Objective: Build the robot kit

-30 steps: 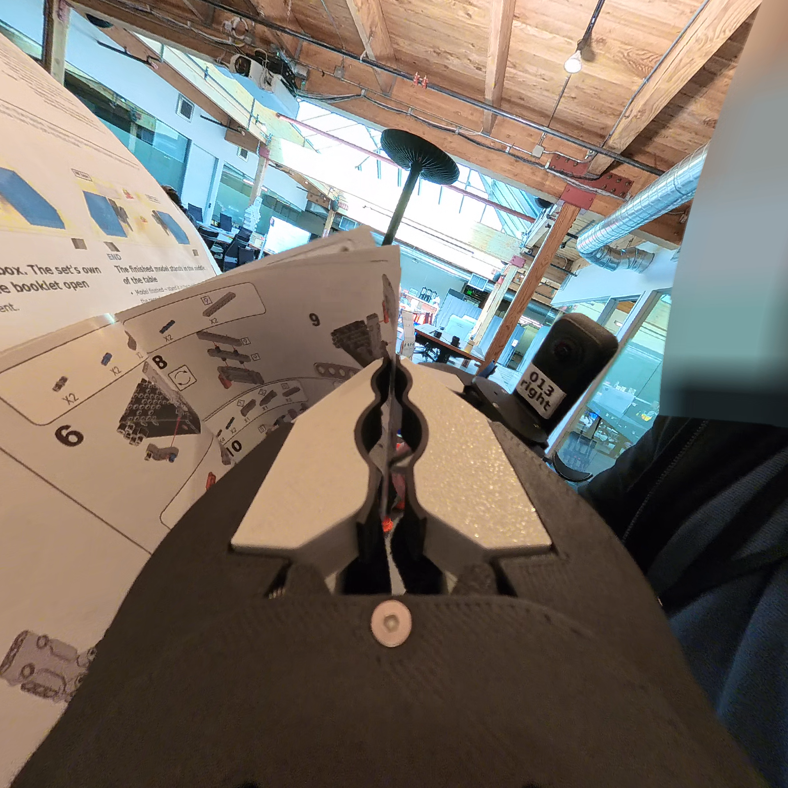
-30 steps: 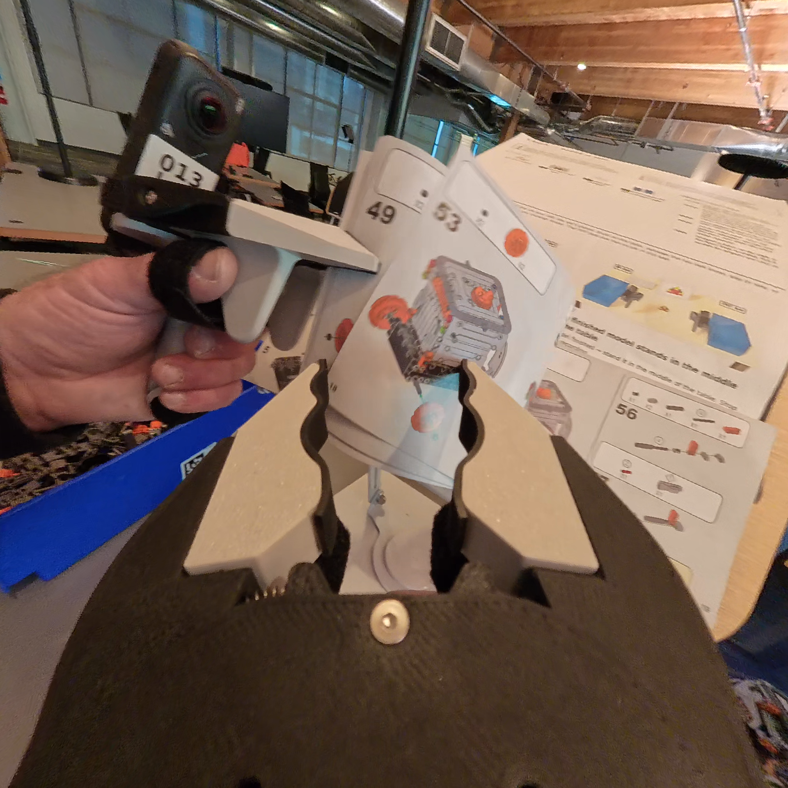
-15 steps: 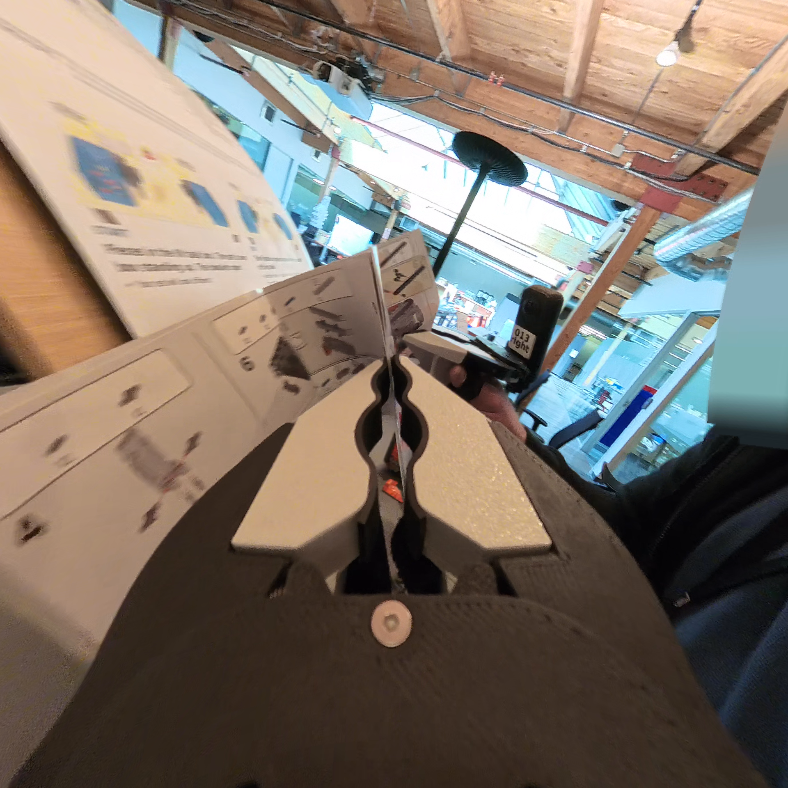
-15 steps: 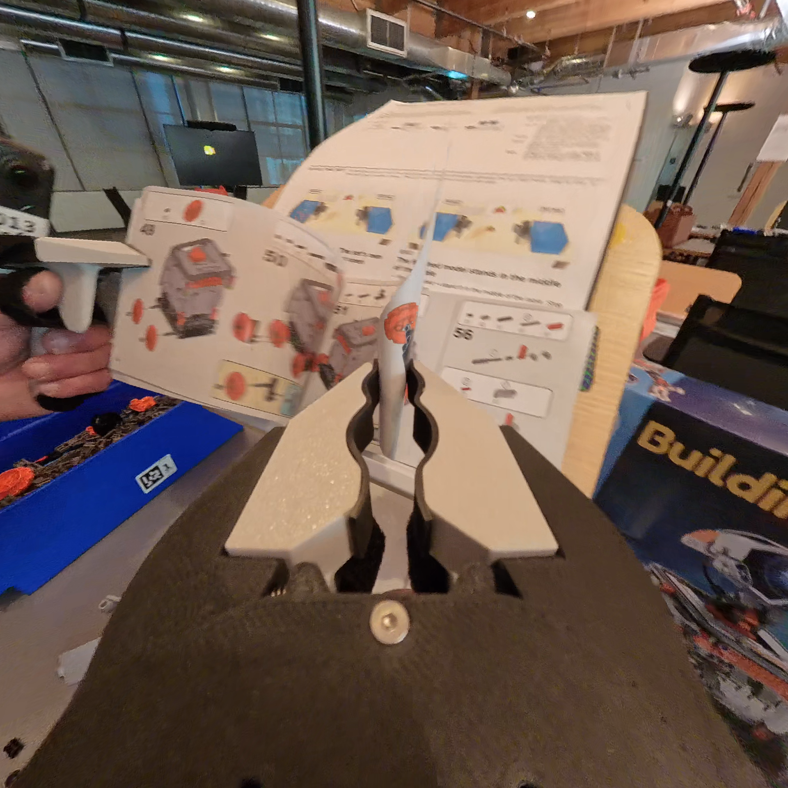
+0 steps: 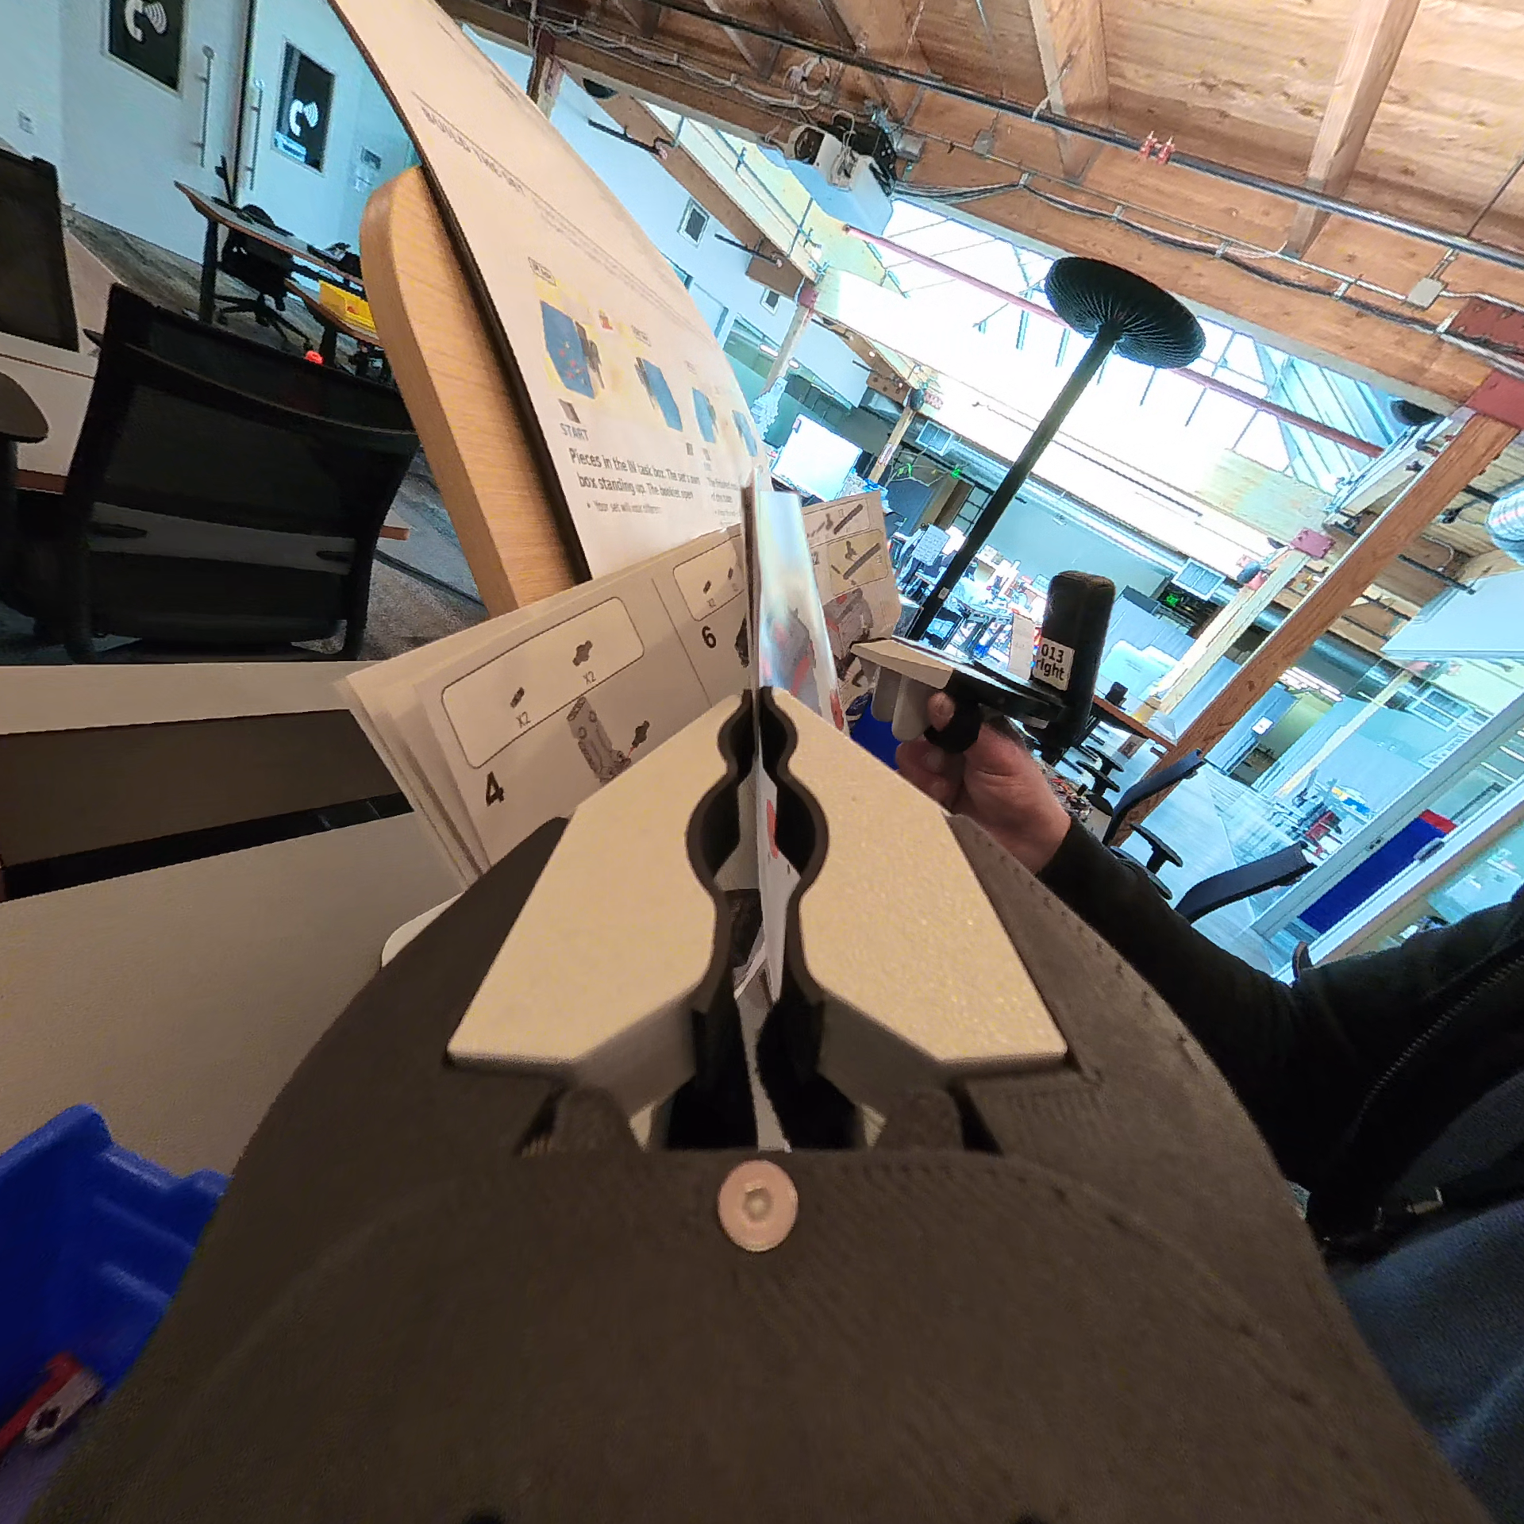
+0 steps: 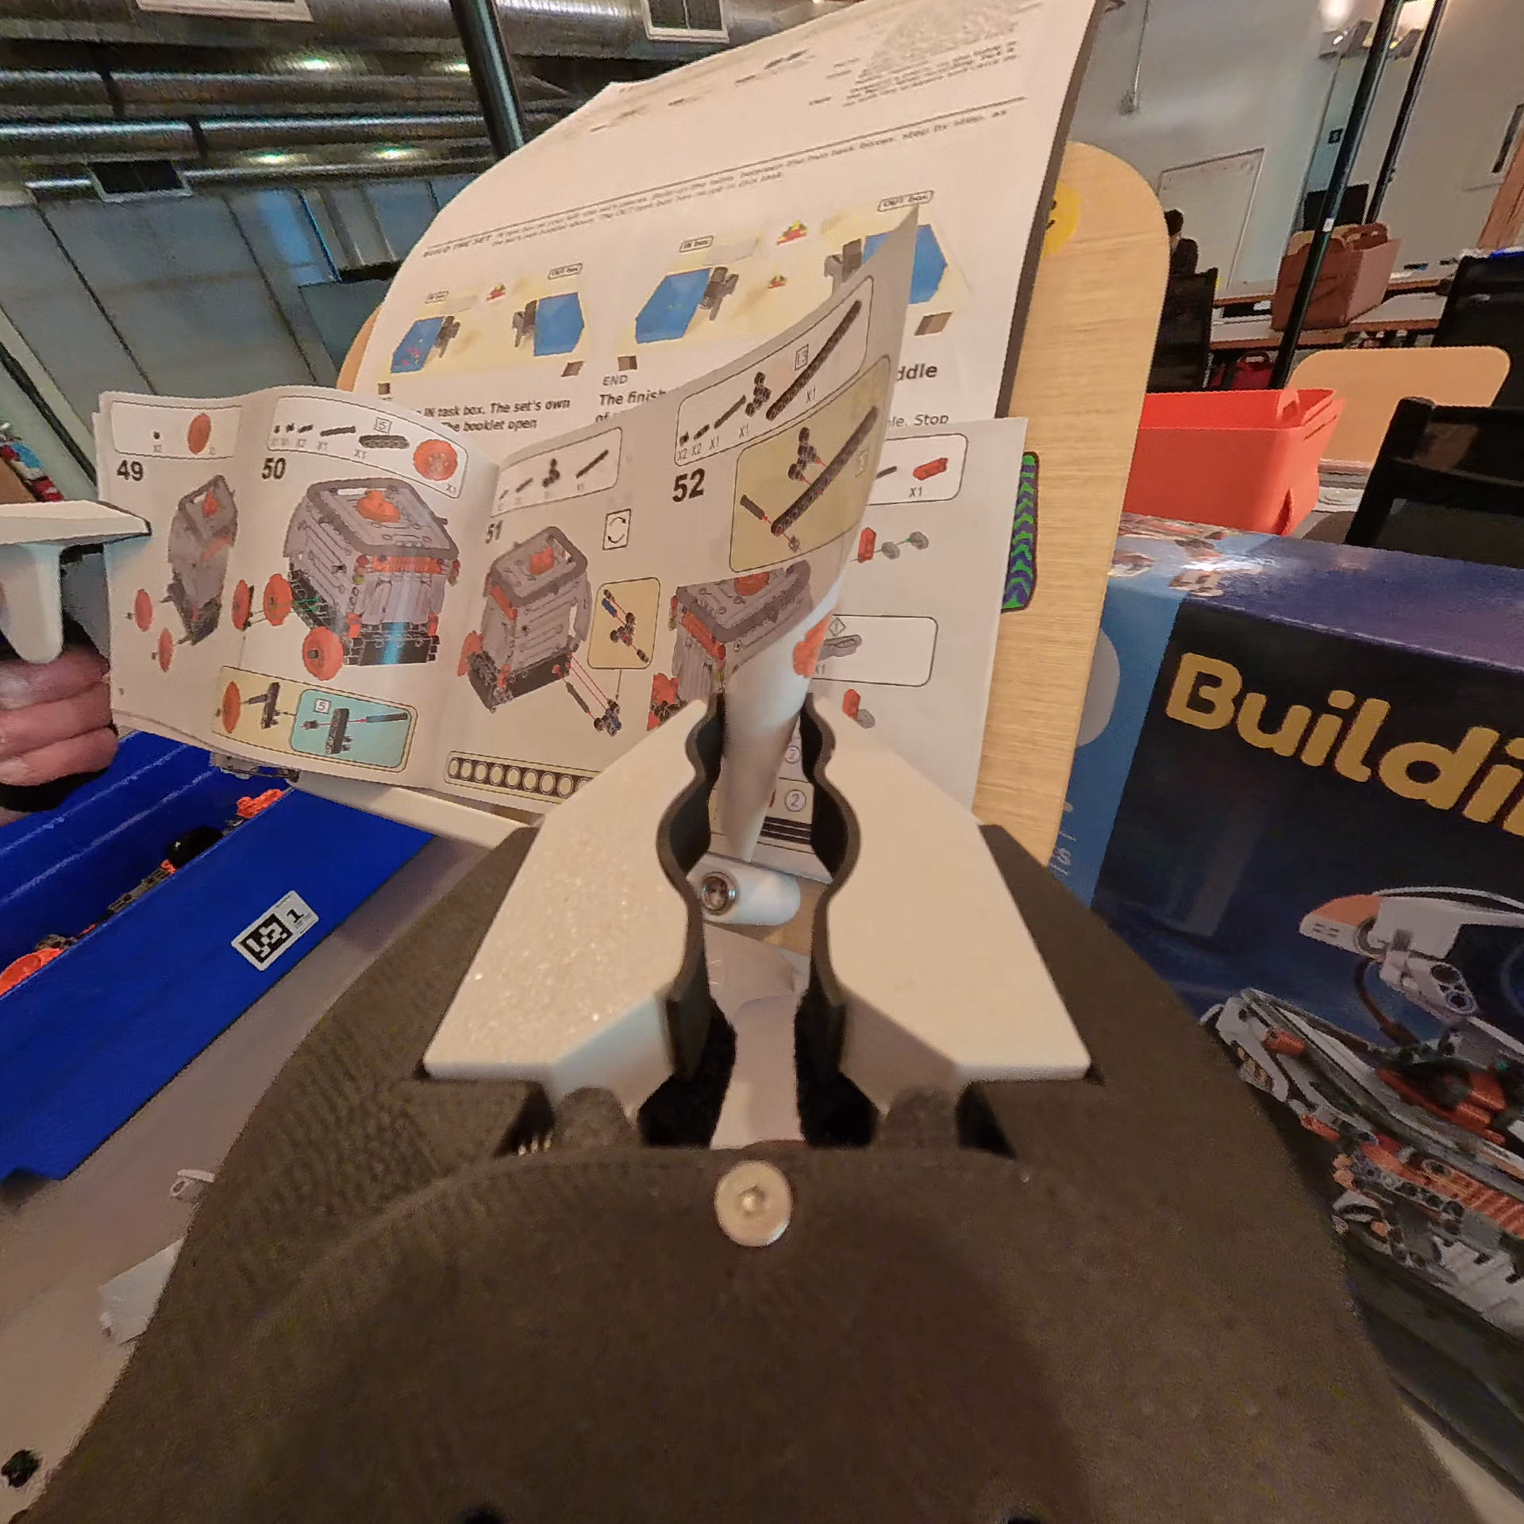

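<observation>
An instruction booklet [image 6: 346, 577] is held open in front of a large printed sheet [image 6: 742, 247] on a wooden stand [image 6: 1064, 495]. My right gripper [image 6: 759, 705] is shut on the lower edge of one booklet page [image 6: 792, 462], which curls up and to the right. My left gripper [image 5: 757, 701] is shut on the edge of a few booklet pages [image 5: 783, 610], seen edge-on. Other pages [image 5: 561, 693] fan out to its left. The right gripper [image 5: 973, 684], in a person's hand, shows beyond the pages. The left gripper's handle [image 6: 49, 561] shows at the far left.
A blue bin [image 6: 165, 948] with small orange and black parts stands at the left. A dark blue building-set box [image 6: 1319, 783] stands at the right, with an orange bin [image 6: 1220, 453] behind it. A blue bin corner [image 5: 74, 1237] is at lower left. Black chairs [image 5: 206, 495] stand beyond. Across from one pair of fingers to the other is roughly 25 centimetres.
My right gripper went from open to shut on a page and drew it to the right. The left gripper swung left with its pages, so the booklet now lies spread open.
</observation>
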The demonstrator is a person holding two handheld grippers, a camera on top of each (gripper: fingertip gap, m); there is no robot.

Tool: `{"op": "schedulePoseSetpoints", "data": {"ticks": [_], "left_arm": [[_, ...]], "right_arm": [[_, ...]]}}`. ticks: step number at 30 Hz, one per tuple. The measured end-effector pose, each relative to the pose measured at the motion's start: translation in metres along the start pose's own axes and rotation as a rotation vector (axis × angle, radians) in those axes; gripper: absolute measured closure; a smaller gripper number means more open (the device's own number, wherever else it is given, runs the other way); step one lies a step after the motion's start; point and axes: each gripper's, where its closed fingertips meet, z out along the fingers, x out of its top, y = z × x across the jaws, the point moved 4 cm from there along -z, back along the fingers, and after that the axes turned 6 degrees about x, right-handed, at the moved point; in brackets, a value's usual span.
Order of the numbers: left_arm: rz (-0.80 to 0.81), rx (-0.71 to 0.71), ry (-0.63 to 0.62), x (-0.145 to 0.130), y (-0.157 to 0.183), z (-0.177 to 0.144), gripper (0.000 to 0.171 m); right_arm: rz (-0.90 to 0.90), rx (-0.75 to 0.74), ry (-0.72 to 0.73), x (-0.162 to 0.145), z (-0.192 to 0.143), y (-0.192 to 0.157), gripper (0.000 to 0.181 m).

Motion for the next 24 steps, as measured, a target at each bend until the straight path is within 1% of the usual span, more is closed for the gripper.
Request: {"op": "schedulePoseSetpoints", "data": {"ticks": [8, 13, 18, 24], "left_arm": [[0.004, 0.012, -0.002, 0.000, -0.003, -0.003, 0.171], [0.005, 0.029, -0.003, -0.001, -0.007, -0.005, 0.171], [0.012, 0.046, -0.013, -0.003, -0.010, -0.005, 0.171], [0.013, 0.062, -0.017, -0.005, -0.013, -0.005, 0.171]], "right_arm": [[0.005, -0.027, 0.001, -0.001, -0.005, 0.009, 0.161], [0.000, -0.043, -0.003, -0.003, -0.006, 0.013, 0.163], [0.023, -0.026, 0.012, -0.002, -0.008, 0.014, 0.165], [0.063, -0.016, 0.013, -0.004, -0.010, 0.016, 0.162]]}}
